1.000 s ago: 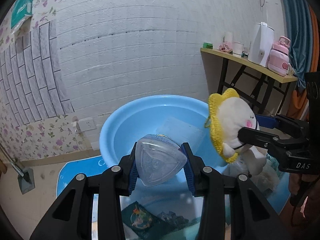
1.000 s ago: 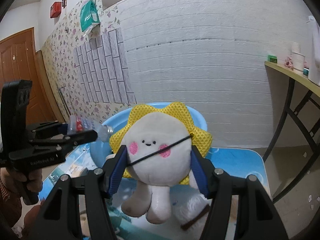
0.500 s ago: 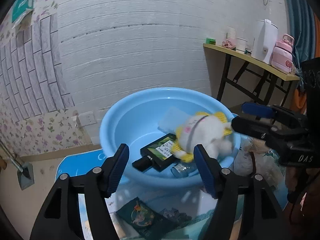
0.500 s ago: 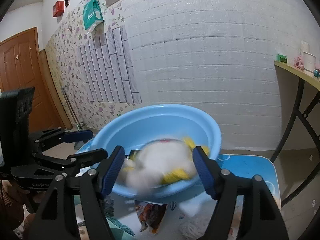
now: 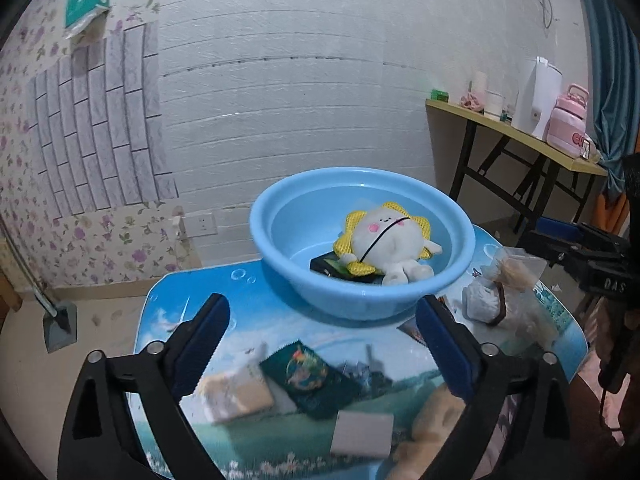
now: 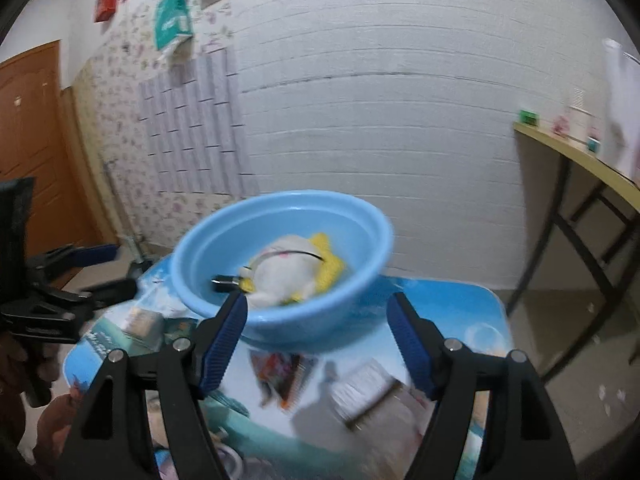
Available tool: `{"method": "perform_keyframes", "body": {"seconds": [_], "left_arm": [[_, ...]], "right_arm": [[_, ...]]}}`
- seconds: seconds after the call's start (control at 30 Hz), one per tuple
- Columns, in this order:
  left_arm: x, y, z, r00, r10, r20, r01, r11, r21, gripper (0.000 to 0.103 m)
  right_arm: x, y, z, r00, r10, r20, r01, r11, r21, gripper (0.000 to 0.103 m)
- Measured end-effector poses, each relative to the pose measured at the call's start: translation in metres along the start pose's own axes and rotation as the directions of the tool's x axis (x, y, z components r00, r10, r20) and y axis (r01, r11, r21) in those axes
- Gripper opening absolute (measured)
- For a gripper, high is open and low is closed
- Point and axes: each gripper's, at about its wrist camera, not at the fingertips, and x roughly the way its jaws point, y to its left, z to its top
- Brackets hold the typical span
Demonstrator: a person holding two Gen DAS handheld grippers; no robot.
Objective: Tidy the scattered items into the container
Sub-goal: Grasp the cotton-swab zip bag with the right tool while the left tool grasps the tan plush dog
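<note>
Left gripper (image 5: 320, 344): my jaws opening, empty.
Right gripper (image 6: 316, 340): apart, empty.
Next: settle squarely over card (image 5: 310, 376), then lift to basin (image 5: 280, 248).

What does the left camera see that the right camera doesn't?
Only the left wrist view shows the pink bottle on the side table, the wall socket, and the dark green booklet near the left gripper, whose jaws are opening with nothing between them.

Only the right wrist view shows the brown door and a red box high on the wall.

Both show the blue basin with the plush toy inside.
</note>
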Motion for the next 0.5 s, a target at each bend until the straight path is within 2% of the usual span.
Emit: {"method": "perform_keyframes", "body": {"seconds": [0.2,0.5], "left_arm": [[-0.003,0.004,-0.026,0.999,0.021,-0.047,-0.022,1.000,-0.017,0.098],[-0.002,0.017,-0.056,0.992,0.051,-0.116,-0.057,0.997,-0.055,0.098]], "right_arm": [[-0.019,-0.025,-0.024,0.995,-0.088,-0.048,0.091,0.993,0.073,0.072],[-0.023,-0.029,-0.052,0.984,-0.121,-0.129,0.129,0.990,0.055,0.072]]}}
